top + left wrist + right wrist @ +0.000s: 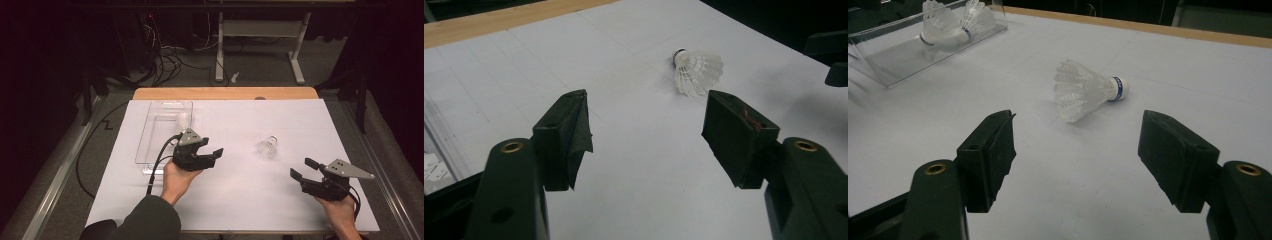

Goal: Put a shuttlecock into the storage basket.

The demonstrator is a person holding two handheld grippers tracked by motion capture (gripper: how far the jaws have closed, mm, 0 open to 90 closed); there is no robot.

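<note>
A white shuttlecock lies on its side on the white sheet, right of centre. It shows in the left gripper view and, closer, in the right gripper view, with a blue band at its cork. My left gripper is open and empty, left of the shuttlecock and next to a clear tray. Its jaws stand wide apart. My right gripper is open and empty near the front right, its jaws short of the shuttlecock. Two more shuttlecocks lie in the tray.
The clear tray sits on the sheet's left side, right behind my left hand. A wooden table edge runs along the back. Cables and desk legs are on the floor beyond. The right gripper's jaws show in the left gripper view.
</note>
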